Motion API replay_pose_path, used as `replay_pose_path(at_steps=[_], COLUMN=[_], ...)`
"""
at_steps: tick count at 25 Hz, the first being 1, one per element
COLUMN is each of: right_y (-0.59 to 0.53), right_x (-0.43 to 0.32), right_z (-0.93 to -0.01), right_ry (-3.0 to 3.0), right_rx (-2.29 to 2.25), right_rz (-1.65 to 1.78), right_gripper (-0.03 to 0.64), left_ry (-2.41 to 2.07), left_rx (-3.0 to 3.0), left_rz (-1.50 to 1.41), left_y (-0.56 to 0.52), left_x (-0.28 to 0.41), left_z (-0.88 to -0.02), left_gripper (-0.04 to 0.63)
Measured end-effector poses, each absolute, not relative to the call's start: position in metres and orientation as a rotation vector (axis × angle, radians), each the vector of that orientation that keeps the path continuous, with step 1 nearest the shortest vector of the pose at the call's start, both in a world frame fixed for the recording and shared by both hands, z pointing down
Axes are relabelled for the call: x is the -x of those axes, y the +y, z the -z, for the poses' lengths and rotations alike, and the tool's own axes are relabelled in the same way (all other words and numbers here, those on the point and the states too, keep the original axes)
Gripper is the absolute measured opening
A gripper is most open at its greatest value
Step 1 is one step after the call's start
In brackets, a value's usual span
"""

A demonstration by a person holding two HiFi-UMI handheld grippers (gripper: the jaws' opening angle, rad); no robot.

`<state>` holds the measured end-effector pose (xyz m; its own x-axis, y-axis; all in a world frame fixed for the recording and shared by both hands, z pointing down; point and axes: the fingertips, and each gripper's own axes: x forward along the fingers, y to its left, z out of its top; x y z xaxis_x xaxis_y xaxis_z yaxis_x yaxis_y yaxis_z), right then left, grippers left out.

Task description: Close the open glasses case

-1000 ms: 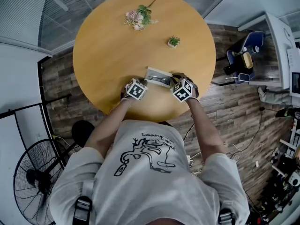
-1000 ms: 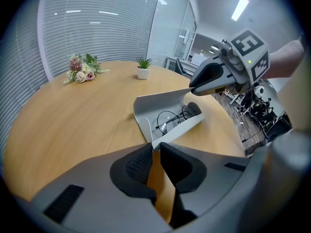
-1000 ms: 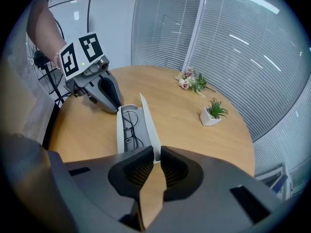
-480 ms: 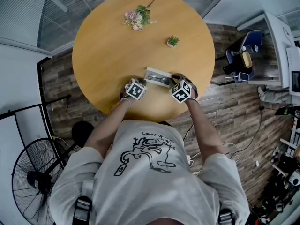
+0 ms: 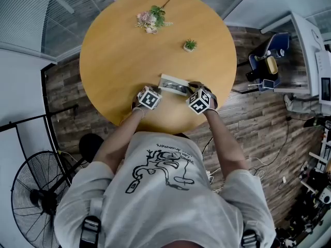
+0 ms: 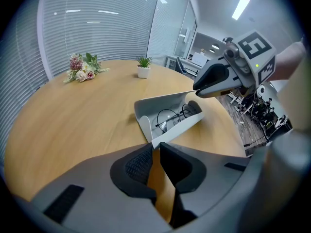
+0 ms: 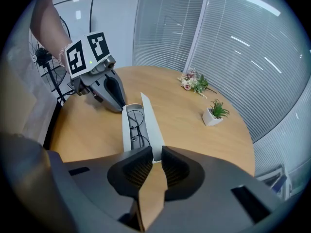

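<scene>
Glasses case (image 5: 173, 85): open, lid raised, lying along the near edge of the round desk (image 5: 124, 50), glasses (image 6: 171, 118) inside.
Left gripper (image 6: 155, 147): jaws almost together, tips pinching the case's left end.
Right gripper (image 7: 157, 154): jaws almost together, tips nipping the lid's right end.
Far side: flowers (image 5: 151, 20), small potted plant (image 5: 191, 46).

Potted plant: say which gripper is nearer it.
Right. The right gripper, at the glasses case's right end, is nearly straight across from the potted plant; the left gripper, at its left end, sits farther off.
</scene>
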<state>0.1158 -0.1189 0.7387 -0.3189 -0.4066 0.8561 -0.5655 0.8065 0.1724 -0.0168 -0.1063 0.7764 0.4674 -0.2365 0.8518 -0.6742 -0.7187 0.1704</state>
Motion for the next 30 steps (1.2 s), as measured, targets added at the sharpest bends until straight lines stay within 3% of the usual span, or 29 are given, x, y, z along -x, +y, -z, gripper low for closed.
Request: replay_pose_path(at_steps=[30], right_y=[-0.108], right_x=[-0.112], right_z=[-0.739], right_ry=[-1.960], right_rx=[-0.729], right_rz=[-0.180], right_gripper=[0.077], left_ry=[-0.718], left_rx=[-2.240], left_rz=[-1.267], left_y=[-0.102], left_x=[0.020], left_z=[-0.782], left_gripper=[0.048])
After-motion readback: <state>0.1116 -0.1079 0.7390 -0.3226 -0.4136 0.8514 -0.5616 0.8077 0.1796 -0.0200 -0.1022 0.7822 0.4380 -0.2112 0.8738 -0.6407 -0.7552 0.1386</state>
